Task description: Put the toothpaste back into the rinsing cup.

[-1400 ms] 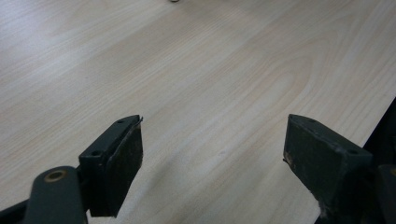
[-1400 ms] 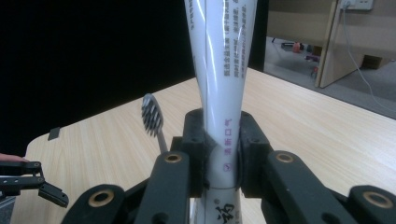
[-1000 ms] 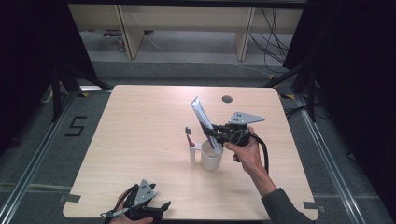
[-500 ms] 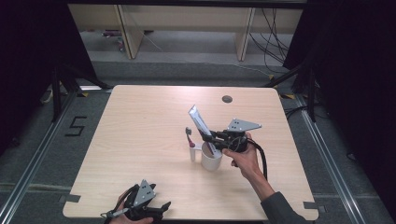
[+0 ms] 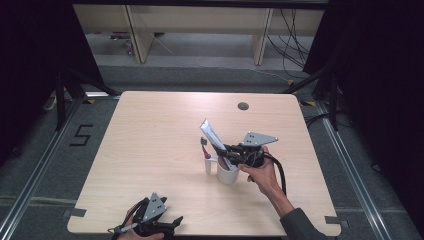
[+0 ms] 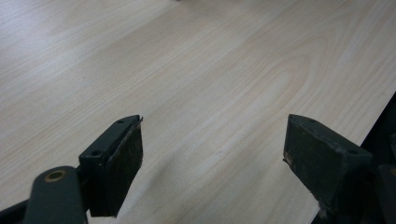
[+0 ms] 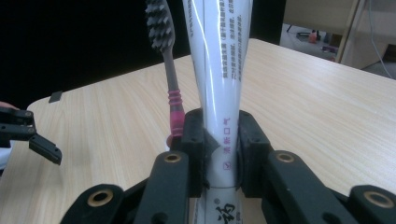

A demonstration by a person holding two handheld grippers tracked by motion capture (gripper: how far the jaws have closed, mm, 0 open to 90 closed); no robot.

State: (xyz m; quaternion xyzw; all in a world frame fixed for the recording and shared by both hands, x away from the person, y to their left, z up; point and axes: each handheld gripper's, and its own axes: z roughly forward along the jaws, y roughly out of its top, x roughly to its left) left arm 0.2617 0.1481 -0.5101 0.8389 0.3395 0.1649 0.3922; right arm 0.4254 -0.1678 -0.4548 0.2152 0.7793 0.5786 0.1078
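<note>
Toothpaste tube (image 7: 219, 70) — tilted into white cup (image 5: 228, 174) — clamped by right gripper (image 7: 219, 154).

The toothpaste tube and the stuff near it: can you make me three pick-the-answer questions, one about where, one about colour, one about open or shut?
1. Where is the bottom end of the toothpaste tube?
A. in the white cup
B. flat on the table
C. on the floor

2. What colour are the toothbrush bristles?
A. yellow
B. dark grey
C. green

3. How is the left gripper?
A. shut on a spoon
B. shut on the cup
C. open, holding nothing

Answers: 1 A, the tube slants down into the cup; 2 B, the right gripper view shows grey bristles; 3 C, its jaws stand wide apart over bare wood.
</note>
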